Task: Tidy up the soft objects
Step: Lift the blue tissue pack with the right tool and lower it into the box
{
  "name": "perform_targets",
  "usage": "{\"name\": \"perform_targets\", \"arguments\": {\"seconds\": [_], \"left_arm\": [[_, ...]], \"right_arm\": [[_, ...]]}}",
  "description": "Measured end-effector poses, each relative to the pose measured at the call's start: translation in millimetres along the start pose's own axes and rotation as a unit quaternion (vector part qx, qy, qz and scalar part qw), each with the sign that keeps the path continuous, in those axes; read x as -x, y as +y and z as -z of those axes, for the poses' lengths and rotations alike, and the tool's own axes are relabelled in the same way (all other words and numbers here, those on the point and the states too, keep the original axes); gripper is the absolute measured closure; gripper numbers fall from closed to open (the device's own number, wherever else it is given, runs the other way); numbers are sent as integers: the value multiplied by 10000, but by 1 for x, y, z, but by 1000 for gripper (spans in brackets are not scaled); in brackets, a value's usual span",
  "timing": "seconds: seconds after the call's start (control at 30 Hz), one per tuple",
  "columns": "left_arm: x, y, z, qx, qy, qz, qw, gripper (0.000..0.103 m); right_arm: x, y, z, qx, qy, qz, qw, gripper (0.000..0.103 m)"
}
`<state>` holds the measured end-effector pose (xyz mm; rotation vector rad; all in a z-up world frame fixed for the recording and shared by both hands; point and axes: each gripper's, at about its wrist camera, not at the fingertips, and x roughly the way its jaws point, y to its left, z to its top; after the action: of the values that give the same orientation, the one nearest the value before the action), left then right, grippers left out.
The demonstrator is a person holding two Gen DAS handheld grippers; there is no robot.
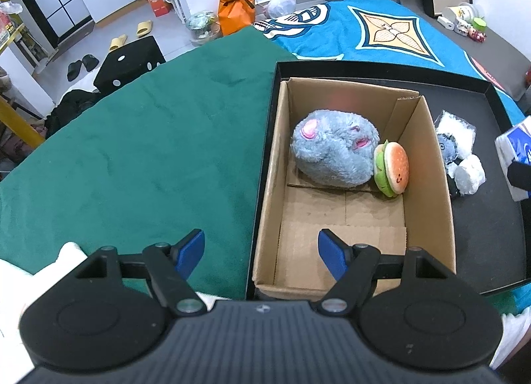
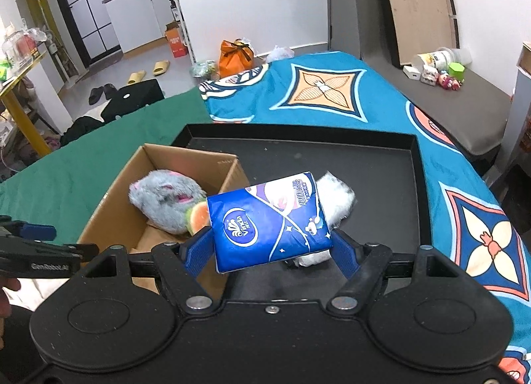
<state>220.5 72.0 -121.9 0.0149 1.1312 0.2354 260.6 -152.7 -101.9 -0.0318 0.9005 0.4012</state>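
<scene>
A cardboard box [image 1: 431,185] stands in a black tray [image 1: 491,218]. Inside lie a grey plush mouse [image 1: 332,152] and a burger plush [image 1: 393,168]. My left gripper [image 1: 260,254] is open and empty above the box's near left edge. My right gripper [image 2: 270,251] is shut on a blue tissue pack [image 2: 268,221], held above the tray just right of the box [image 2: 109,215]; the pack also shows in the left wrist view [image 1: 514,155]. A small grey toy in plastic wrap [image 1: 458,148] lies on the tray, partly hidden behind the pack in the right wrist view [image 2: 338,198].
The tray [image 2: 398,185] rests on a bed with a green blanket [image 1: 132,152] and a blue patterned cover [image 2: 332,92]. Small toys [image 2: 441,75] sit on a grey ledge at the far right. Bags and slippers lie on the floor beyond.
</scene>
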Motion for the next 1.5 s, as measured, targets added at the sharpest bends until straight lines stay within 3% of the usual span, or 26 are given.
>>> {"name": "perform_targets", "arguments": {"seconds": [0.47,0.57,0.93,1.13,1.3,1.33,1.5], "left_arm": [[-8,8,5,195,-151,236,9994,33],[-10,9,6,244,-173,317,9991,40],[-21,18,10,454,-18,662,9968,81],[-26,25,13,603,17,704,9957,94],[-28,31,13,697,52,835,9941,94],[-28,31,12,700,54,840,9940,94],[-30,32,11,735,87,866,9935,93]], "right_arm": [[-9,36,-13,224,16,-239,9995,30],[-12,44,-13,281,54,-290,9992,30],[-29,72,-22,393,221,-542,9975,30],[-36,90,-31,349,268,-812,9957,30],[-42,102,-37,190,352,-1148,9926,24],[-44,101,-37,121,428,-1151,9924,18],[-44,89,-32,6,485,-1060,9932,17]]}}
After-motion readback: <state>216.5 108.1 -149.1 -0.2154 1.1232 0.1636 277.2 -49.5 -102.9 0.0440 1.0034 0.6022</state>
